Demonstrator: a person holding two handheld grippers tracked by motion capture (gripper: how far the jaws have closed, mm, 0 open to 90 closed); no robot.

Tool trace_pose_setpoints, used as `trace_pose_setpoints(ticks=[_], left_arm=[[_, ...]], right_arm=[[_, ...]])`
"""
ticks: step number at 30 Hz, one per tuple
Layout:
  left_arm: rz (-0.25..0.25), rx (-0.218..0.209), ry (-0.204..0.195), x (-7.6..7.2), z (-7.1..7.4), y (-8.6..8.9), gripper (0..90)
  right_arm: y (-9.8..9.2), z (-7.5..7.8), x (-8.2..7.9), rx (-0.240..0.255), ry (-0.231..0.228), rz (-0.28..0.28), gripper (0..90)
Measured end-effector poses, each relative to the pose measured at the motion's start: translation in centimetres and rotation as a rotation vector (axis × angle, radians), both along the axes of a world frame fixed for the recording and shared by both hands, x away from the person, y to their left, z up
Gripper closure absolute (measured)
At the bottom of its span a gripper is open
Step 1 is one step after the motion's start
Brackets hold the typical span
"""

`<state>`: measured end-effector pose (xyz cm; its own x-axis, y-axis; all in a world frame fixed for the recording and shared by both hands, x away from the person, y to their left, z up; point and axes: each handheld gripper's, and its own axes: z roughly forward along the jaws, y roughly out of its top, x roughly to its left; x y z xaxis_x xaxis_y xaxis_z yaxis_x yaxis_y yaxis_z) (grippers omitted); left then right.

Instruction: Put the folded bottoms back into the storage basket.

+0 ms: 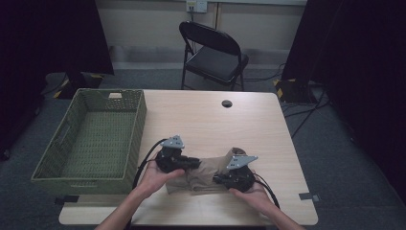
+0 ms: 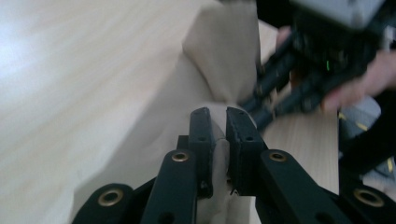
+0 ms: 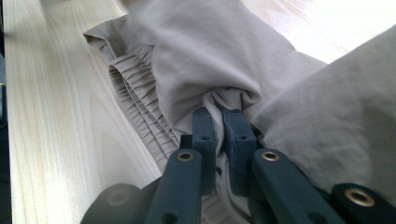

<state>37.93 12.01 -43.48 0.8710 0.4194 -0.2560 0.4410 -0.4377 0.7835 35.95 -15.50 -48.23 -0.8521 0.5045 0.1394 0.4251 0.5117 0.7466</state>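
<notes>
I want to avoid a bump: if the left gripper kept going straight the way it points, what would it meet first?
Probably more of the beige garment its fingers pinch, then the right gripper just beyond; depth is unclear.

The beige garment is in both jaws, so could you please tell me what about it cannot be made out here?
- High view: the beige garment is partly covered by both grippers; its type stays unclear.
- Left gripper view: the right gripper is blurred.
- Right gripper view: the garment's far end is cut off by the frame's top edge.
</notes>
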Motion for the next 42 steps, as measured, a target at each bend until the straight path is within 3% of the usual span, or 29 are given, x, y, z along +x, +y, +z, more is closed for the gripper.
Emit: trace_pose_setpoints(ticks=[2,6,9,11,15,20,24,27,29,31,33,36,37,40,42], left_arm=[[-0.002,0.011,0.017,-0.5,-1.0,0.5,81.6],[-0.012,0.076,0.036,-1.2,-2.5,0.4,81.5],[-0.01,0.087,0.058,-1.1,-3.2,0.5,81.7],[-0.006,0.083,0.074,-1.0,-3.3,0.6,81.8],[-0.008,0.125,0.066,-1.3,-3.5,0.7,81.6],[-0.001,0.121,0.075,-1.6,-3.9,1.2,81.3],[-0.013,0.134,0.062,-2.0,-3.8,1.1,81.0],[-0.03,0.141,0.063,-2.3,-3.8,1.2,80.3],[-0.03,0.129,0.069,-2.4,-3.6,1.3,78.2],[-0.029,0.095,0.08,-2.4,-3.3,1.4,75.3],[-0.026,0.035,0.079,-2.3,-2.7,1.7,70.7],[0.026,-0.054,0.068,-1.9,-1.7,2.0,64.5],[0.047,-0.063,0.063,-1.7,-1.6,1.9,63.2],[0.073,-0.028,0.061,-1.0,-2.2,1.0,60.0],[0.055,0.009,0.067,-1.0,-3.0,-0.2,57.9]], right_arm=[[0.0,0.0,0.0,0.002,0.002,0.001,84.6],[0.1,0.1,0.0,-0.004,-0.001,0.003,83.7],[0.1,0.1,-0.1,-0.005,-0.004,0.005,81.7],[0.1,0.2,-0.2,-0.003,-0.011,0.013,77.4],[0.4,0.8,-0.7,-0.001,-0.023,0.028,64.1],[0.2,2.5,-0.9,0.079,-0.049,0.005,63.4],[0.9,3.8,-0.7,0.141,-0.063,0.004,71.2],[1.7,4.2,-0.3,0.173,-0.069,-0.035,74.9],[2.4,3.6,0.1,0.144,-0.061,-0.052,75.6],[3.0,2.6,0.2,0.092,-0.043,-0.034,75.7],[3.3,1.8,0.0,0.056,-0.033,-0.014,73.3],[3.4,1.2,-0.6,0.028,-0.024,0.008,65.0],[3.4,1.0,-0.8,0.017,-0.025,0.008,62.9],[3.5,0.7,-1.0,0.004,-0.037,0.004,58.1],[3.5,0.4,-1.0,-0.006,-0.035,0.009,56.1]])
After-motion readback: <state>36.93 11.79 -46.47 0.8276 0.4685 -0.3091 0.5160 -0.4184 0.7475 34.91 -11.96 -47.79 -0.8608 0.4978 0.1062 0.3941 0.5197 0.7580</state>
